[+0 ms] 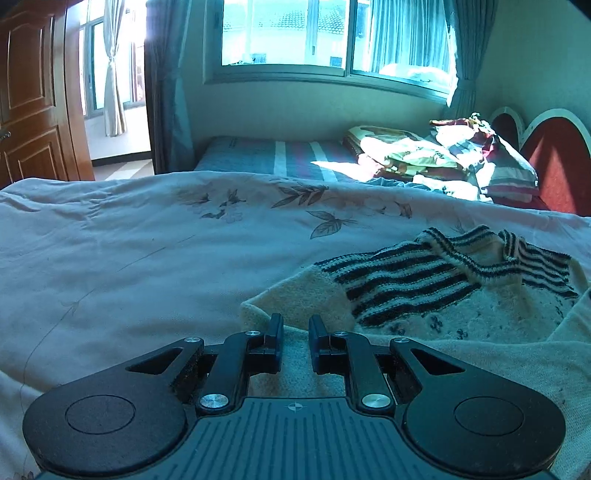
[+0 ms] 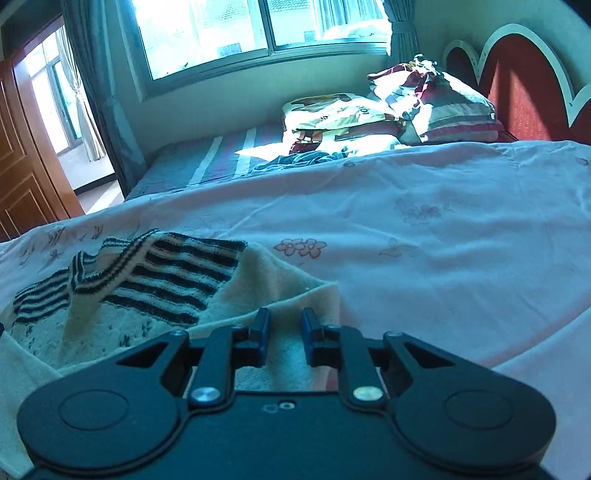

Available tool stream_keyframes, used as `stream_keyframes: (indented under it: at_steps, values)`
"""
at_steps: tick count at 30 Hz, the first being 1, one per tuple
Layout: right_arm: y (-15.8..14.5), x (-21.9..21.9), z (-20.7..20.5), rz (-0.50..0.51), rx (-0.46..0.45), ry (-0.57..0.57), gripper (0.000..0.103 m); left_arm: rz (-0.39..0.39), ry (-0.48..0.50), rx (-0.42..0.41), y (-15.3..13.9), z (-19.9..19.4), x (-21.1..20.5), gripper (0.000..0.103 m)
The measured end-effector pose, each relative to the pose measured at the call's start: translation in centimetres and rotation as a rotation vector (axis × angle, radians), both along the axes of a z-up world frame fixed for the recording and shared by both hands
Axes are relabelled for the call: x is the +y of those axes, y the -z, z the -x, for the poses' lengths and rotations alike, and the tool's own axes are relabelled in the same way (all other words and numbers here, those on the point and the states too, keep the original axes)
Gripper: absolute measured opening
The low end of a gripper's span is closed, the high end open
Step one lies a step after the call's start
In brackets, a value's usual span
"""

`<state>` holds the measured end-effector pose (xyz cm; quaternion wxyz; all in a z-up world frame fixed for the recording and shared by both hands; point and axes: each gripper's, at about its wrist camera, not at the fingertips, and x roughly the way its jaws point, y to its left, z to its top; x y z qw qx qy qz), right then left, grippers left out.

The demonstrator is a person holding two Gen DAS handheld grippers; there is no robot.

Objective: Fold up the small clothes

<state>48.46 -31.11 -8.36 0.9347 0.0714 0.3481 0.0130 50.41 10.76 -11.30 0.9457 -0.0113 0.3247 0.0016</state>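
Left hand-held gripper point(image 1: 295, 326): low over the near part of the sweater, fingers parted with a gap between them, nothing clamped; cream knit shows through the gap.
Left fingers point(image 1: 275, 328): black, tips at the cream cuff edge; contact with the fabric cannot be told.
Right hand-held gripper point(image 2: 284, 321): low over the sweater's other near end, fingers spread apart, grasping nothing; cream knit shows in the gap.
Right fingers point(image 2: 263, 325): blue-tipped, just at a cream fold that rises to a point.
Sweater point(image 1: 424, 291): small, cream knit with dark stripes across the chest and collar, small dark motifs below; lies rumpled on the quilt, between the two grippers. In the right view the sweater point(image 2: 155, 280) sits left of the gripper, striped collar flap turned up.
Quilt point(image 1: 147, 240): pale pink, leaf and flower print, creased, spread over the bed under the sweater.
Bedding pile point(image 1: 424, 155): patterned covers and a striped pillow, well beyond the quilt, in sun, near the headboard.
Headboard point(image 1: 554, 166): red with white curved trim, far right.
Window point(image 1: 288, 33): behind the bed, curtains at each side.
Door point(image 1: 33, 92): brown wood, far left.
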Motion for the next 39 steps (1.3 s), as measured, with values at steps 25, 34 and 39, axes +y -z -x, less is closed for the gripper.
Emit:
stream_keyframes:
  at_steps: [25,34,39]
  values:
    - [-0.2,11.5,12.3,0.034,-0.053,-0.405,0.023,-0.032,0.293,-0.039,0.5,10.5,-13.8,0.017]
    - [-0.1,4.0,12.8,0.000,-0.011,-0.224,0.018,0.090,0.108,-0.029,1.0,13.6,-3.3,0.047]
    - [-1.8,4.5,12.4,-0.041,-0.078,-0.214,0.023,0.059,0.089,-0.069,-0.4,12.1,-3.1,0.048]
